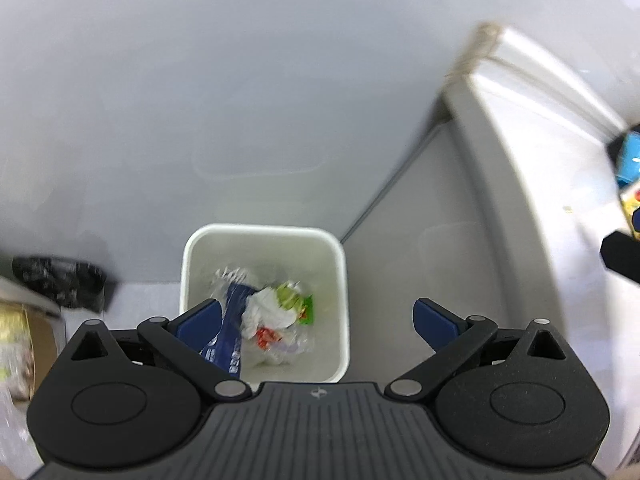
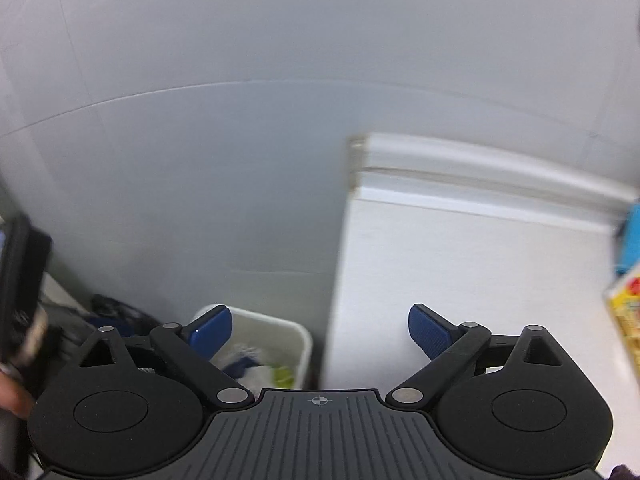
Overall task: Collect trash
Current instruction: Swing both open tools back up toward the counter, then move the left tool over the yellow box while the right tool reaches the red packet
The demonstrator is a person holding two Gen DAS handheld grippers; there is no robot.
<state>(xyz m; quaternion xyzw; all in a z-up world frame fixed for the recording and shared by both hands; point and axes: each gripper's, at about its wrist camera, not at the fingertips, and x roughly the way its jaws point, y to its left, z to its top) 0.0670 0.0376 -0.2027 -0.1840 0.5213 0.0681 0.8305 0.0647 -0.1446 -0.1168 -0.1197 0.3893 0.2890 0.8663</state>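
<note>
Both grippers, left gripper (image 1: 316, 320) and right gripper (image 2: 320, 330), are seen with jaws wide apart, nothing held. Crumpled wrappers (image 1: 272, 316) lie inside the white bin (image 1: 264, 236) (light, soft, slippery film, judged best pinched at a fold).

My own body hides the near rim of the white bin (image 1: 264, 248); the wrappers (image 1: 276, 316) inside are smeared by blur. A blue and yellow packet (image 2: 626, 280) on the white counter (image 2: 460, 280) is cut off at the right edge, its print unreadable. A dark heap (image 1: 60, 280) at left stays unidentifiable.
</note>
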